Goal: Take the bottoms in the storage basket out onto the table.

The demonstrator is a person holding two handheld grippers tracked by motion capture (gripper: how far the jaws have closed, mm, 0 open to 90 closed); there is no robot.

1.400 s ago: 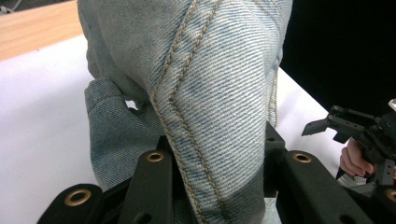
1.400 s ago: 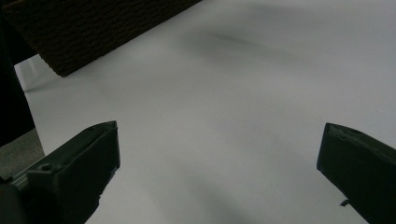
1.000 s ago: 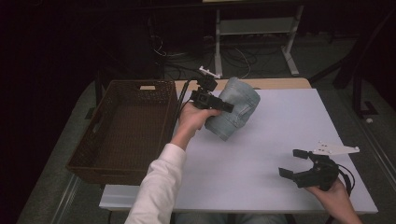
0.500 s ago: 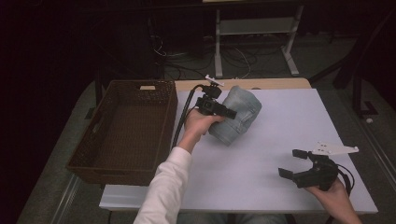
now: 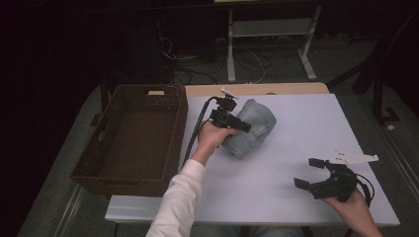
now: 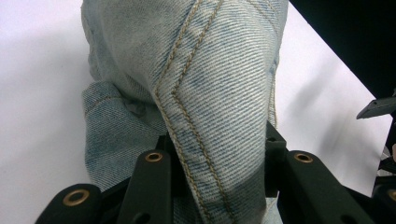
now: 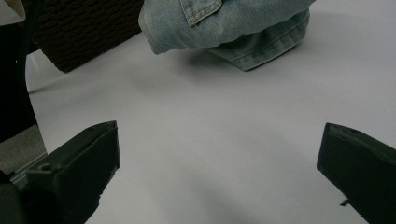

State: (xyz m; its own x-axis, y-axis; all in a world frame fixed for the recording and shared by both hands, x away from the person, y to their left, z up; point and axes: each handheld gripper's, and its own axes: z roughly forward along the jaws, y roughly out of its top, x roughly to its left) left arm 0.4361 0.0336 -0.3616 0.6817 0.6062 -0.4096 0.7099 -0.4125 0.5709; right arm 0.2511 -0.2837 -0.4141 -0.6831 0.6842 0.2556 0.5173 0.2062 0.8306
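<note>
The jeans (image 5: 249,128) lie bundled on the white table (image 5: 296,197), toward its far left part, just beside the brown wicker basket (image 5: 133,138) that stands at the table's left edge. The left gripper (image 5: 232,121) sits on the near-left side of the bundle, its cable trailing down along the basket's wall. In the left gripper view its jaws are partly closed and clamp a thick fold of the denim (image 6: 210,93) between them (a double-stitched seam runs down the middle of that fold), with the cloth pressed against both pads.

The right gripper (image 5: 316,177) is held low at the table's near right corner, well apart from the jeans, with its grey plate on top. Its jaws stand wide open with nothing between them; in the right gripper view the bare table surface lies between the two black tips, and farther off are the jeans (image 7: 229,23) and a corner of the basket (image 7: 79,32).
</note>
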